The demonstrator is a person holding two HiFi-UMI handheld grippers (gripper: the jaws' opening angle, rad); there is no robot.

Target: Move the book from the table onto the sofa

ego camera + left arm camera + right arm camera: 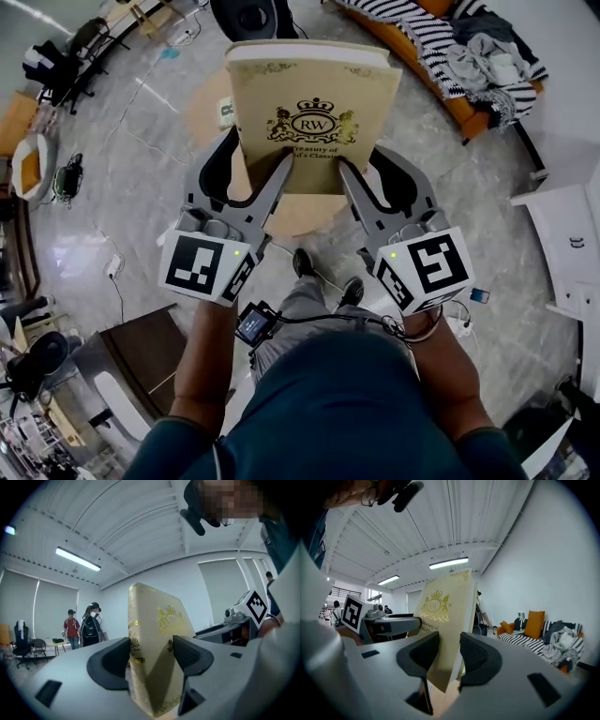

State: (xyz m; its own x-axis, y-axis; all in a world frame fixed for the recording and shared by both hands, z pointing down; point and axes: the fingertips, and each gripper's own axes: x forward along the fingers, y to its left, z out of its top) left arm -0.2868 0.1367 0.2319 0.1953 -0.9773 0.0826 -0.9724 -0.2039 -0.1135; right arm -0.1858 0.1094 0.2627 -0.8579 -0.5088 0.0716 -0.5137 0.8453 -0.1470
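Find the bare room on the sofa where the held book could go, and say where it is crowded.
Free: the striped seat of the sofa, bordered by the orange cushion behind and the heap of clothes at one end; it looks roomy enough for the book. Crowded: the end under that heap.

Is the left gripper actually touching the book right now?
Touching. The left gripper view shows the left gripper with both jaws pressed against the book, one on each cover, no gap.

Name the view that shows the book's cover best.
Head view: the book faces the camera, crest and title visible. Left gripper view shows spine and slanted cover; right gripper view shows the cover obliquely.
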